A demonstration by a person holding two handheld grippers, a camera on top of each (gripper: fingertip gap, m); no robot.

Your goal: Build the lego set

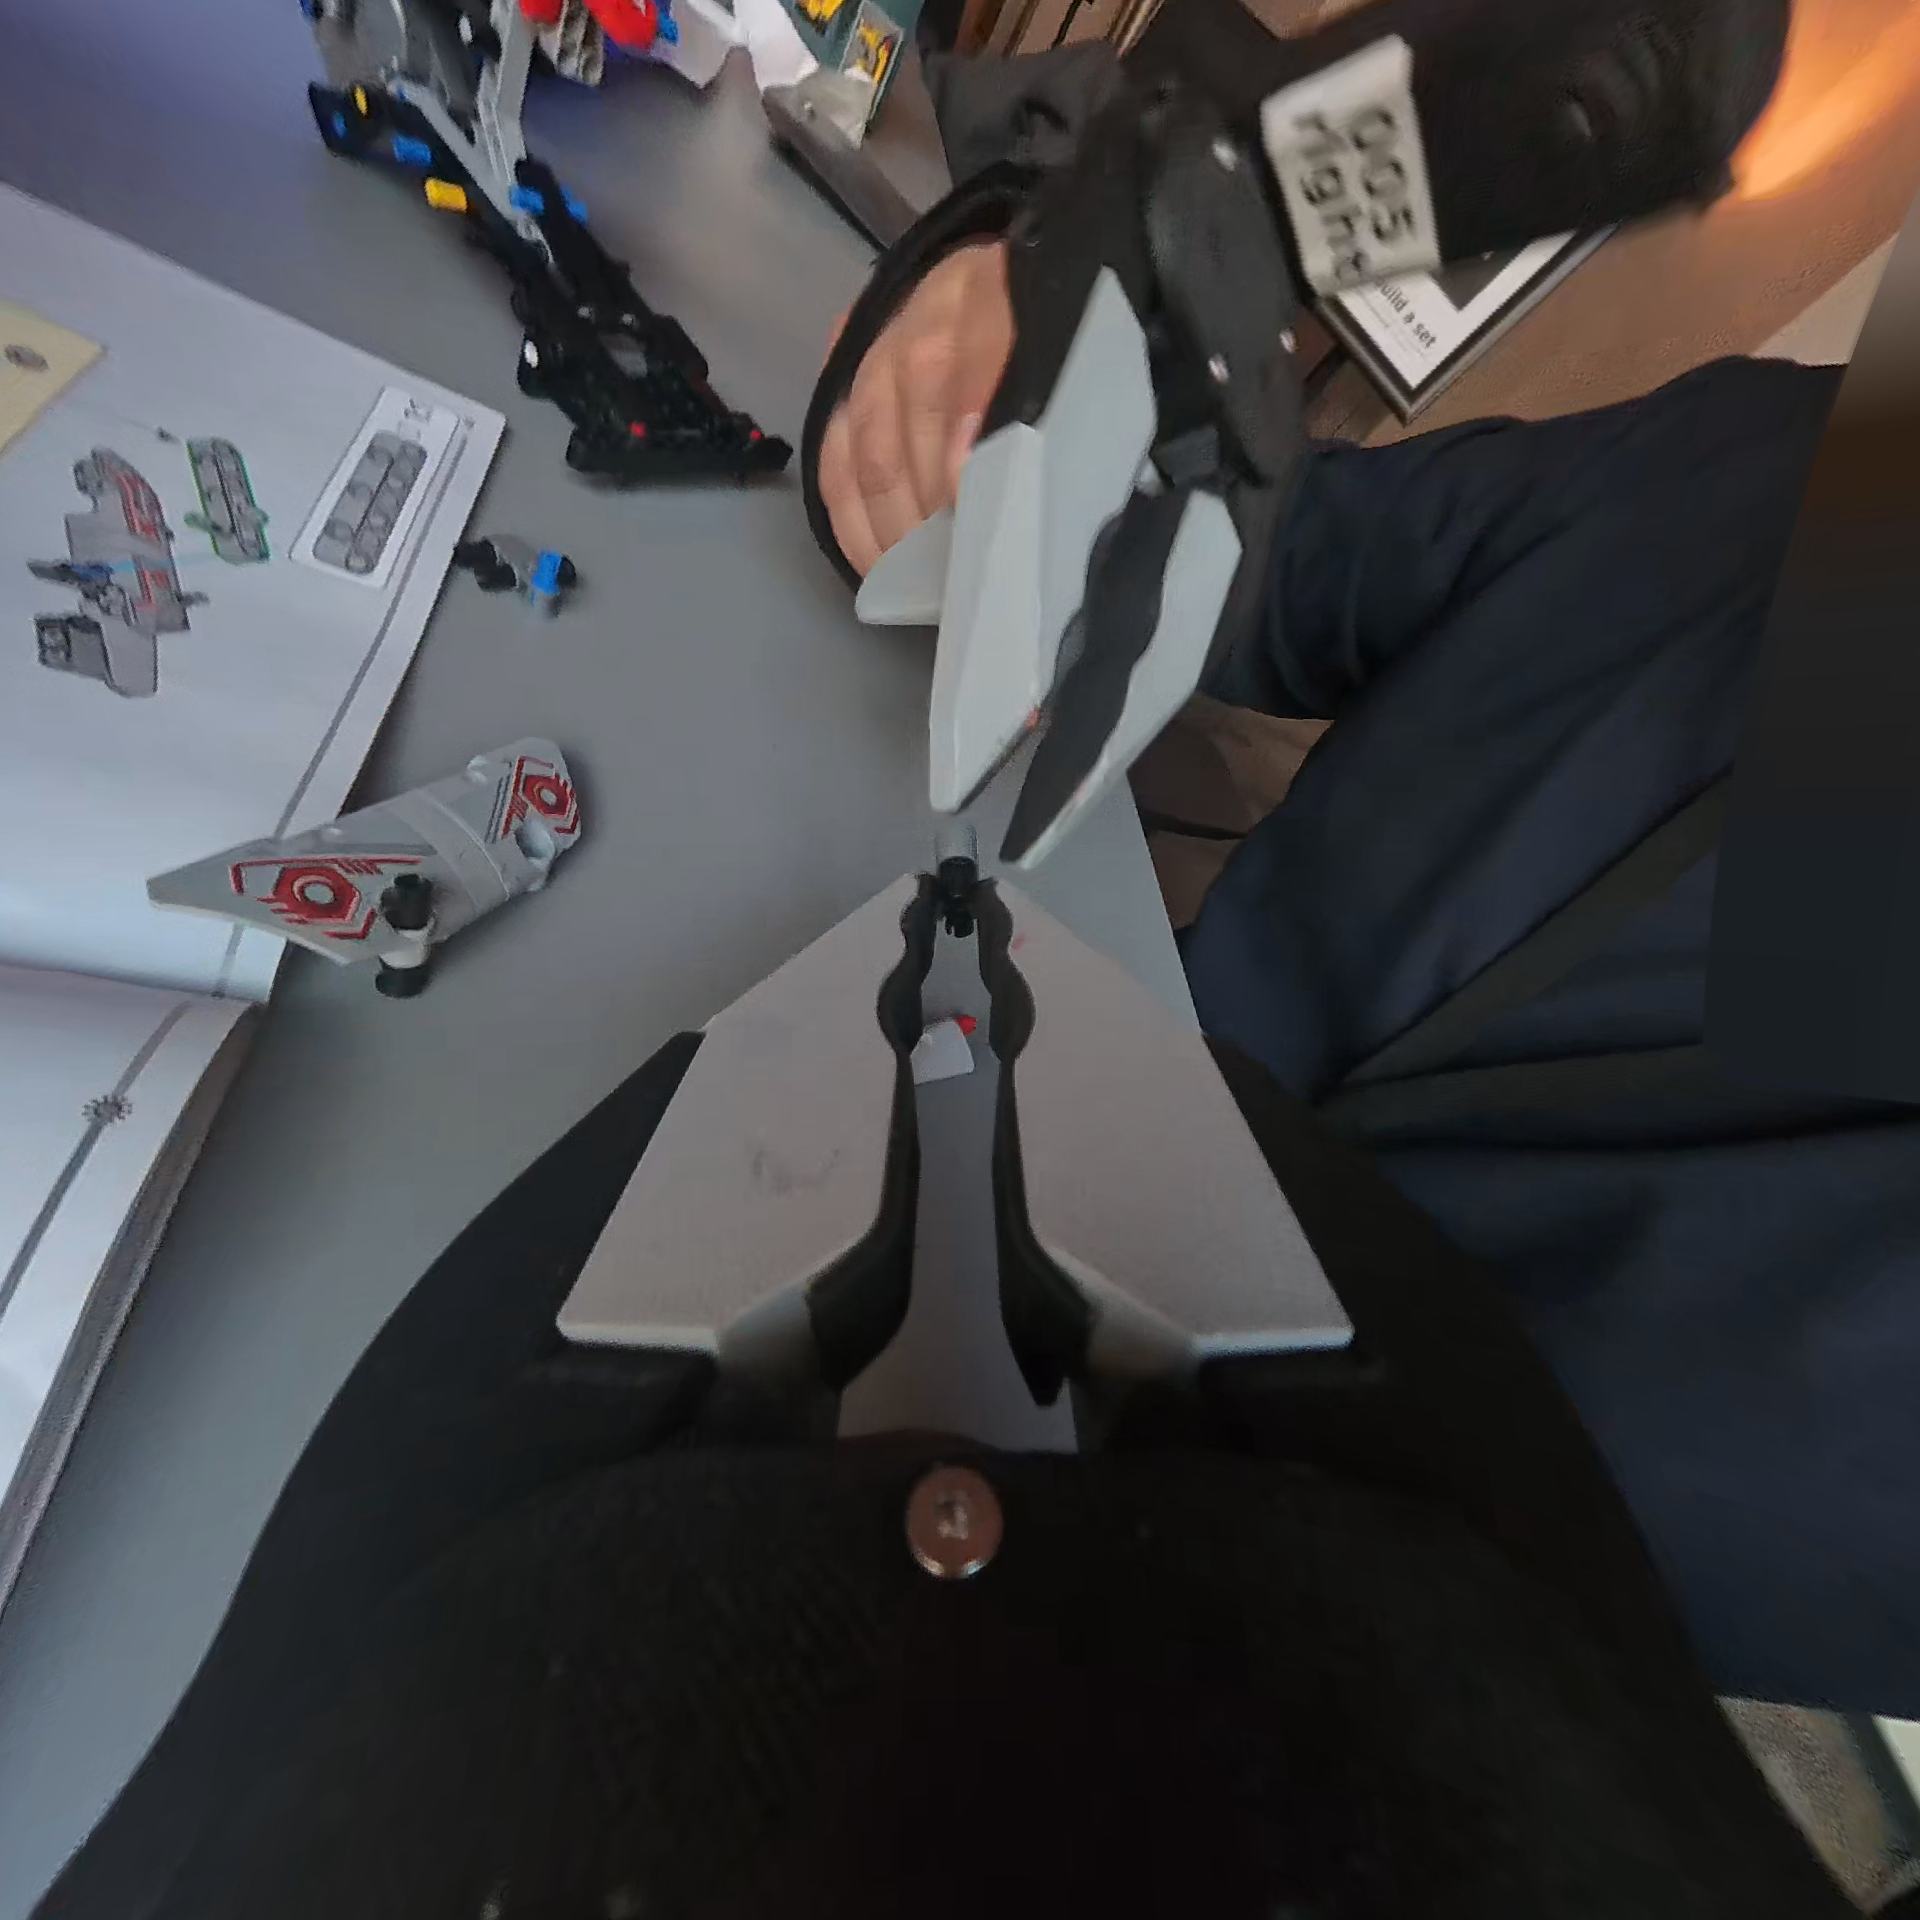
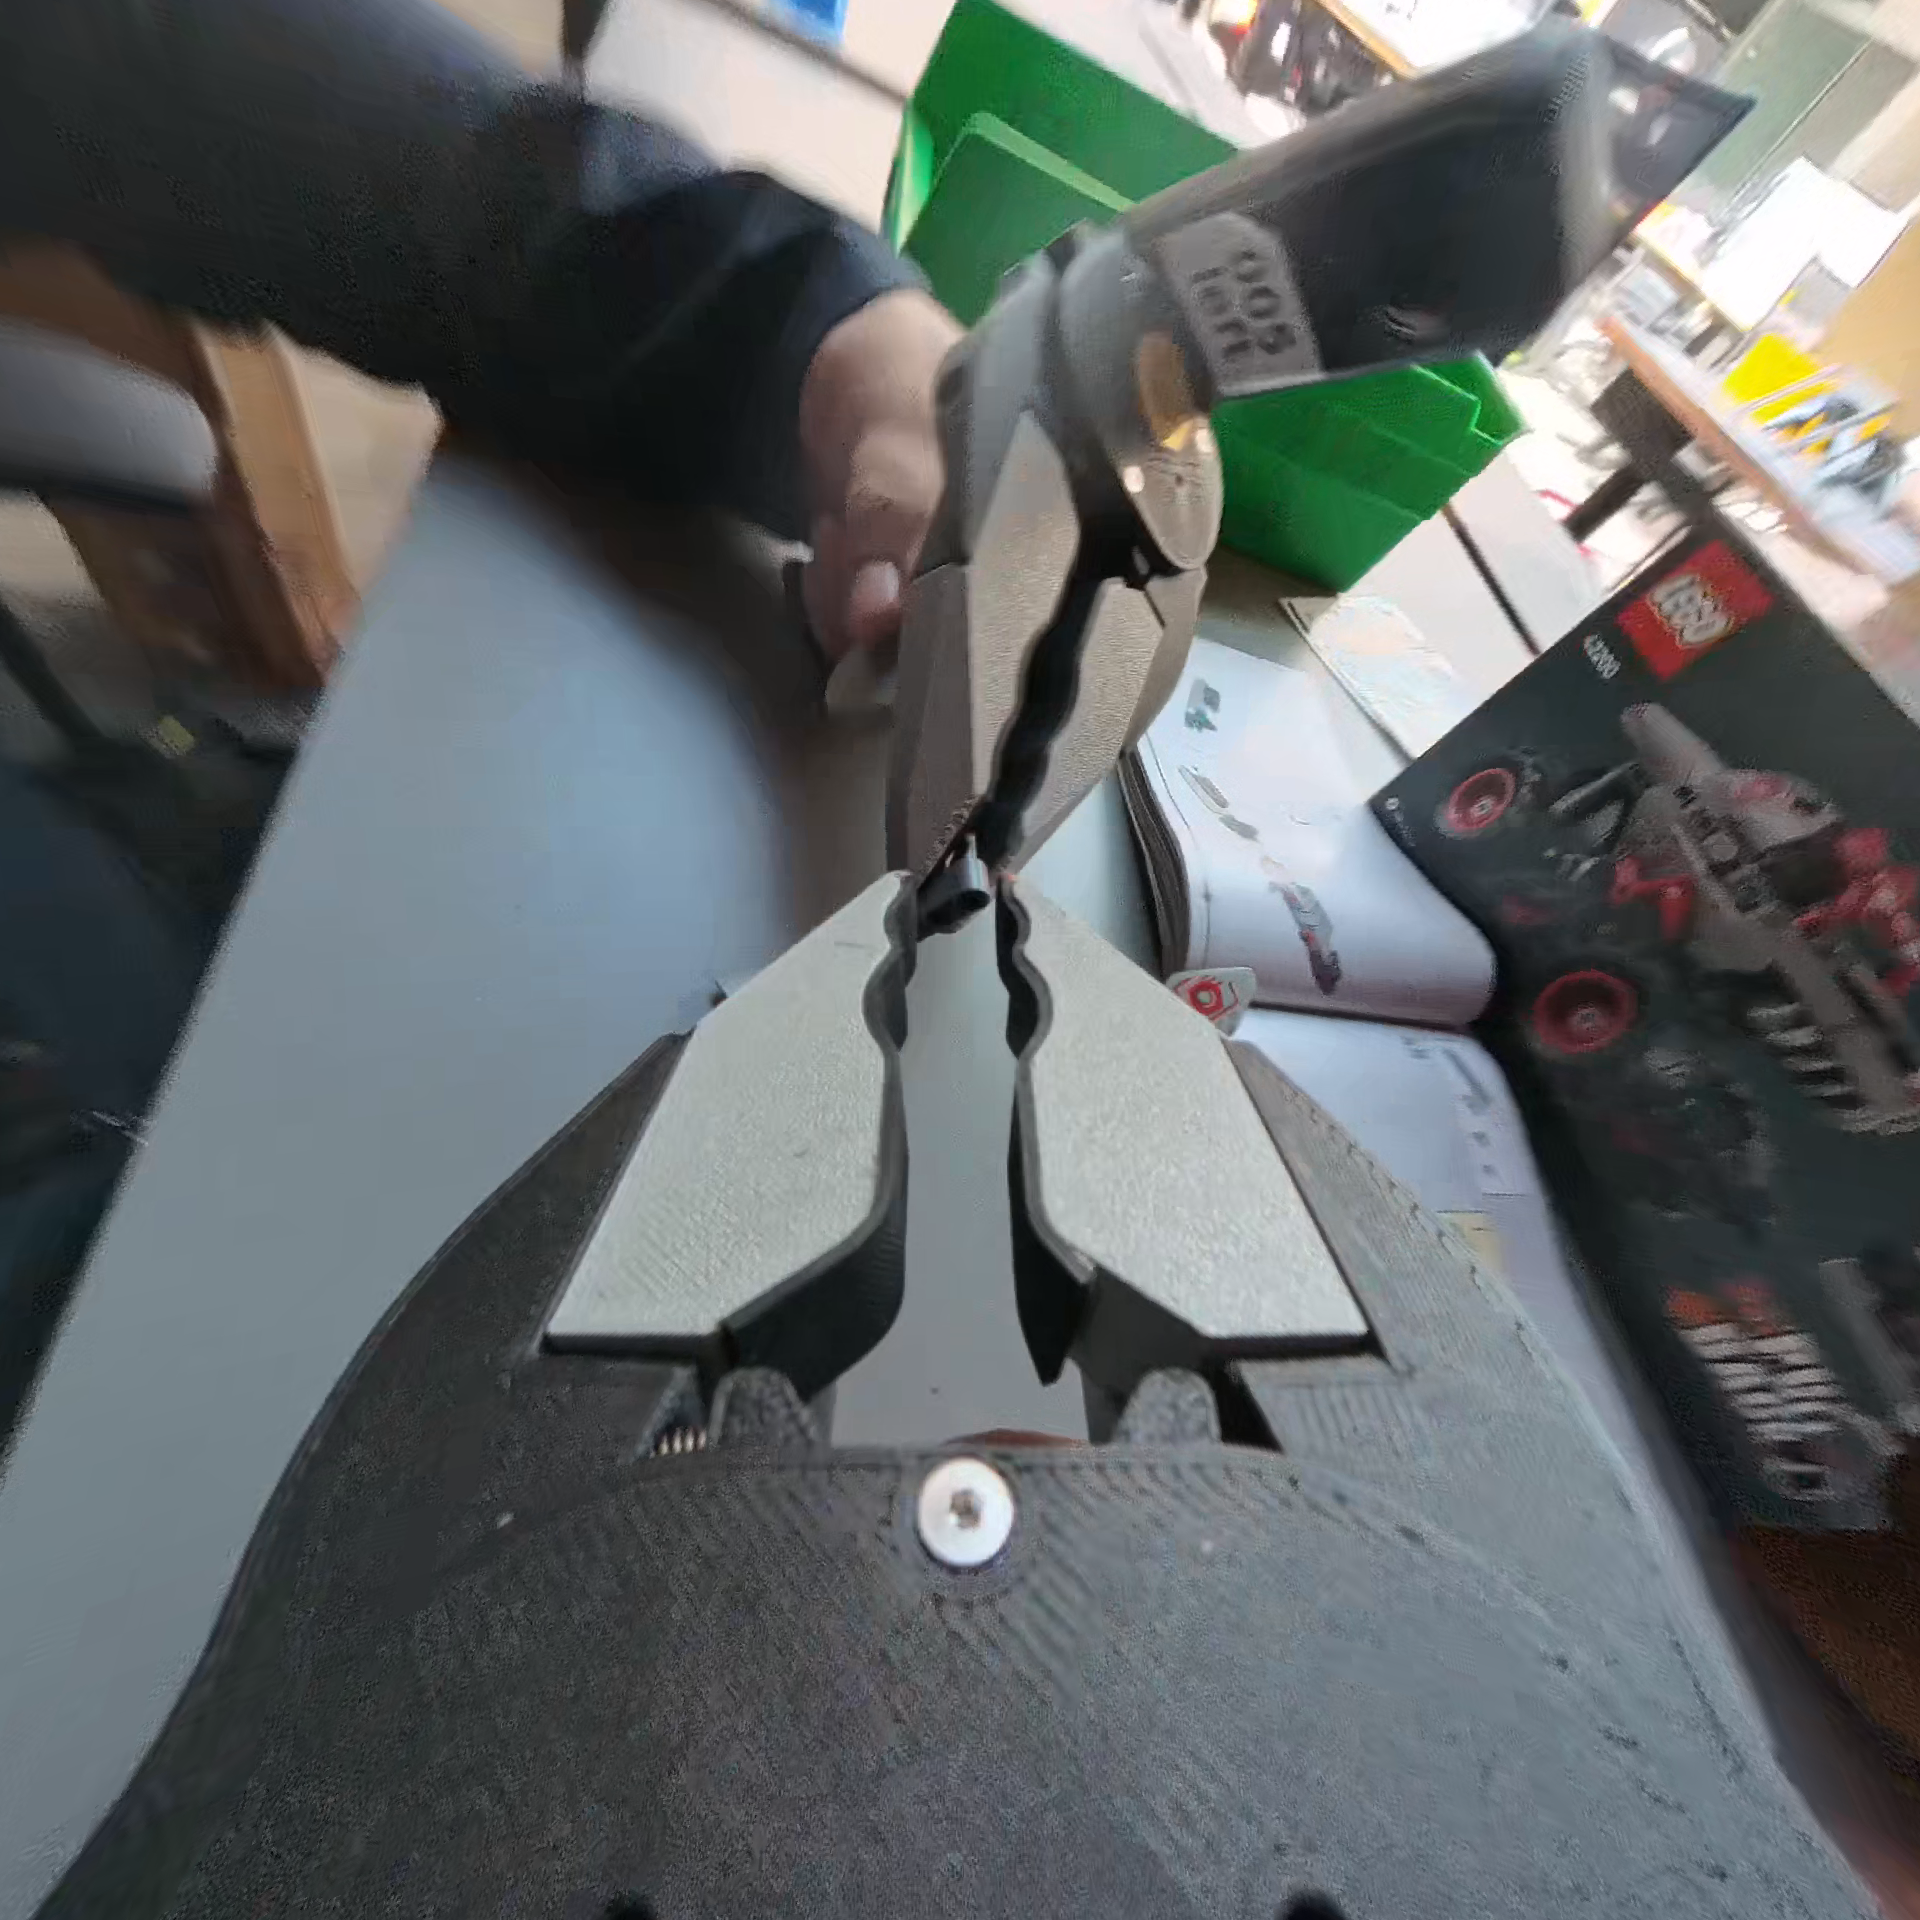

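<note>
My left gripper (image 1: 954,906) is shut on a small black pin (image 1: 954,891), held above the grey table's (image 1: 686,665) edge. My right gripper (image 1: 992,831) comes in from the upper right and its tips meet the pin's far end. In the right wrist view my right gripper (image 2: 956,906) closes around a small black piece (image 2: 951,900), with the left gripper (image 2: 982,831) tip to tip above it. I cannot tell whether it is one piece or two joined. A grey panel with red stickers (image 1: 384,862) lies on the table.
An open instruction booklet (image 1: 208,623) lies on the left, also in the right wrist view (image 2: 1309,862). A long black chassis assembly (image 1: 623,353) and small blue and black pieces (image 1: 525,571) sit farther back. The set's box (image 2: 1714,987) and green bins (image 2: 1340,478) stand beyond. The person's dark trouser leg (image 1: 1507,727) is at the right. The grippers are tip to tip, or close to it. Left tips and right tips are each some 25 cm from the long black chassis assembly (image 1: 623,353).
</note>
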